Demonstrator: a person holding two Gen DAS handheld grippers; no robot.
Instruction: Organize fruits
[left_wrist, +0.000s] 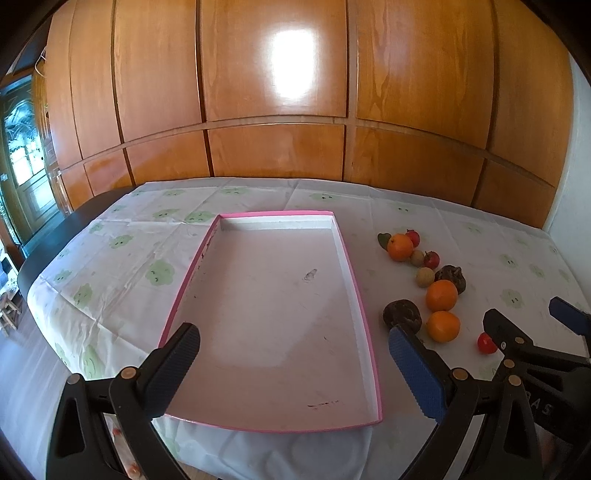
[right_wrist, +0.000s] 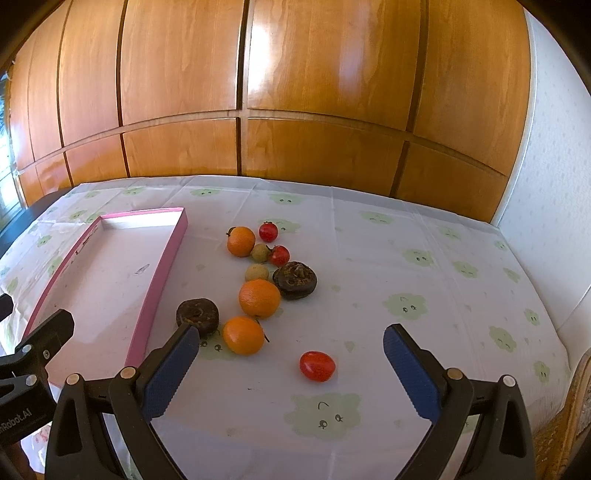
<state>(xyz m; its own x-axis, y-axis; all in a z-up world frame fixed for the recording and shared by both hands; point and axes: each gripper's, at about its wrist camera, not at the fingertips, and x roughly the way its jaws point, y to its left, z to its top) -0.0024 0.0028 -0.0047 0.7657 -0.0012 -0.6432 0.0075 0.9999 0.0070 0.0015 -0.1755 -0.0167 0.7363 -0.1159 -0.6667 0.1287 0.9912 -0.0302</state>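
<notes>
Both wrist views tilt down at the table, sharing pink tray (left_wrist: 360, 302) and fruit cluster (right_wrist: 258, 295).

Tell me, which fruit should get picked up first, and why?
Probably the small red tomato. It lies alone on the cloud-print tablecloth, nearest the right hand-held gripper, whose jaws stand wide open and empty. Lowering over it looks easiest; the shallow pink-rimmed cardboard tray holds nothing.

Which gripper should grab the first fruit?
Right. The right gripper hangs open just before the lone red tomato, while the left gripper faces the empty pink tray.
</notes>
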